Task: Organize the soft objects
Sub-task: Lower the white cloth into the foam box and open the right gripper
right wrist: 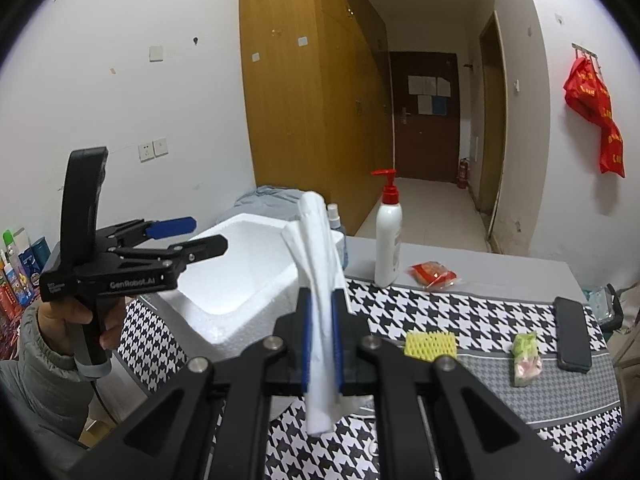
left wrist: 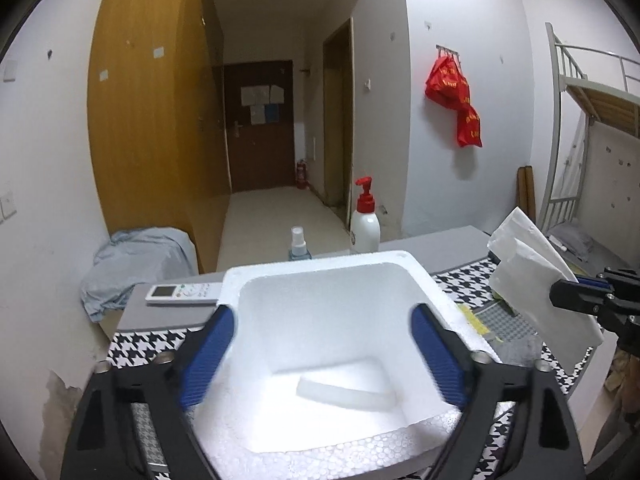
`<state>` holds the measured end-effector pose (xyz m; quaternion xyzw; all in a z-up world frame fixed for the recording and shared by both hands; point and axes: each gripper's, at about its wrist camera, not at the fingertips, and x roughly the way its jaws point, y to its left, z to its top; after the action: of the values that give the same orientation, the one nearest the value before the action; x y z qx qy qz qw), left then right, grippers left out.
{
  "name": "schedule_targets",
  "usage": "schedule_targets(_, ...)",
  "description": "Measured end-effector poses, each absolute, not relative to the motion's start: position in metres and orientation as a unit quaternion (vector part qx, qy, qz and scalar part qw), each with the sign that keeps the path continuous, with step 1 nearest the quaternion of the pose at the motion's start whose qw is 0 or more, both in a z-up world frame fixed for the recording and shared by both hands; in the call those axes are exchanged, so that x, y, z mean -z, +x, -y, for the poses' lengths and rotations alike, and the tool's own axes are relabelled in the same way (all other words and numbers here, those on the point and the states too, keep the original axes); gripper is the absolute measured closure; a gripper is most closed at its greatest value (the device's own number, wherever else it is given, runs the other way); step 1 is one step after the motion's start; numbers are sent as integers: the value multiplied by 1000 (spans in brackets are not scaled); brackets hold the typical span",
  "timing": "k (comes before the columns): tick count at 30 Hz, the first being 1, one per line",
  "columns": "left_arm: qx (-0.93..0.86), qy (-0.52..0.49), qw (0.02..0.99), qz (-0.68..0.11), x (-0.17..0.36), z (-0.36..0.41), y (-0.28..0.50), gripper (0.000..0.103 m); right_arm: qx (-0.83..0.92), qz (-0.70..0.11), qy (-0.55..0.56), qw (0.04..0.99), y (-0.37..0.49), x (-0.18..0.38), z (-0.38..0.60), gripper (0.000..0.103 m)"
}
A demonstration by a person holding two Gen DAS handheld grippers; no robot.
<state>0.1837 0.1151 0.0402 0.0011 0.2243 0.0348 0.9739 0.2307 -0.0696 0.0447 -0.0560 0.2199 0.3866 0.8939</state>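
While I hold both grippers over the table, these are my worries:
Right gripper [right wrist: 320,332]: clamped on a white foam sheet [right wrist: 320,280] that stands up between the pads, raised above the cloth [right wrist: 460,312].
Left gripper [left wrist: 320,352]: jaws apart, empty, hovering over the foam box [left wrist: 320,320].
Box: at my right gripper's 11 o'clock; one white pad [left wrist: 346,394] already lies inside.
Risk, slip: the sheet looks limp and thin, so I judge it could slide out.
Risk, snag: its tall top end may catch the box rim and fold outside.
Risk, collision: my left gripper sits over the opening and may block the drop.
Waiting: yellow net [right wrist: 430,345] and green packet [right wrist: 526,354], 2 o'clock.
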Motion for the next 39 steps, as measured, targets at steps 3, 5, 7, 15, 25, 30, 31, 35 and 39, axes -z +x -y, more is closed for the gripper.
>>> schedule_targets(3,-39,0,976,-213,-43,-115,178,2,-385,-219,-56,895,231,-46,70,91)
schedule_targets(5,-45,-1,977,-209,-46,-117,174,1,-384,-218,-56,896,230,-47,70,91)
schedule_targets(7,-50,0,977,-206,-48,-118,170,1,-384,-214,-55,896,229,-50,70,91)
schedule_targets(15,-77,-7,978,-196,-53,-133,145,1,-396,-199,-64,894,222,-61,56,91)
schedule_targets(25,-123,-24,974,-191,-48,-160,118,1,-417,-181,-73,888,219,-70,27,91)
schedule_targets(30,-129,-30,972,-194,-43,-167,110,1,-430,-181,-71,882,219,-72,9,91)
schedule_targets(31,-130,-28,972,-193,-43,-166,108,1,-433,-180,-73,880,219,-72,5,91)
schedule_targets(35,-133,-22,973,-186,-44,-168,98,1,-443,-180,-73,875,218,-75,-10,91)
schedule_targets(39,-136,-19,973,-186,-43,-173,92,1,-450,-178,-74,872,217,-75,-22,91)
